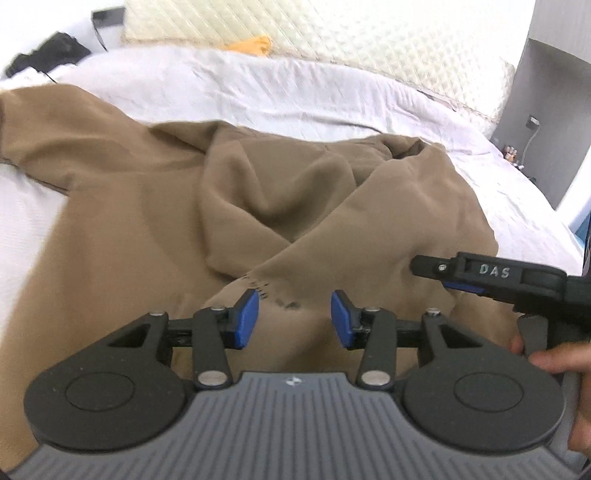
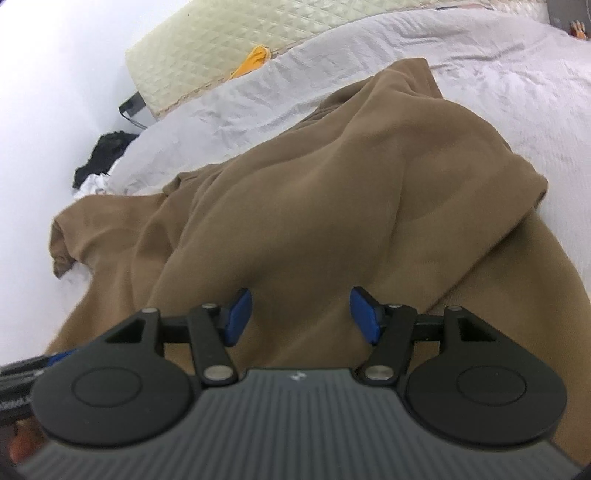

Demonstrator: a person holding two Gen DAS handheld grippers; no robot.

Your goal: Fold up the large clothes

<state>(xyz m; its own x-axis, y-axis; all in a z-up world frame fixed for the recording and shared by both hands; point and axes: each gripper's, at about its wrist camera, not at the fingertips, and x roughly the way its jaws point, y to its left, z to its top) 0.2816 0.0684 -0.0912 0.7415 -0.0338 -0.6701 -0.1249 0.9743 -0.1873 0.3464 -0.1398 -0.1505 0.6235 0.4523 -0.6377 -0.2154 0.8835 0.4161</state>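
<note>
A large tan garment (image 1: 258, 192) lies rumpled on the white bed; it also fills the right wrist view (image 2: 332, 192), with a sleeve end at the left (image 2: 62, 236). My left gripper (image 1: 294, 319) is open and empty just above the cloth, near a small dark printed mark (image 1: 280, 295). My right gripper (image 2: 301, 317) is open and empty over the garment's near part. The right gripper also shows from the side in the left wrist view (image 1: 480, 275), low over the cloth at the right.
The white bed sheet (image 1: 332, 96) surrounds the garment. A quilted cream headboard (image 1: 332, 26) stands at the back with a yellow cloth (image 1: 255, 44) at its foot. A black item (image 1: 51, 51) lies far left. A grey wall panel (image 1: 535, 92) stands at the right.
</note>
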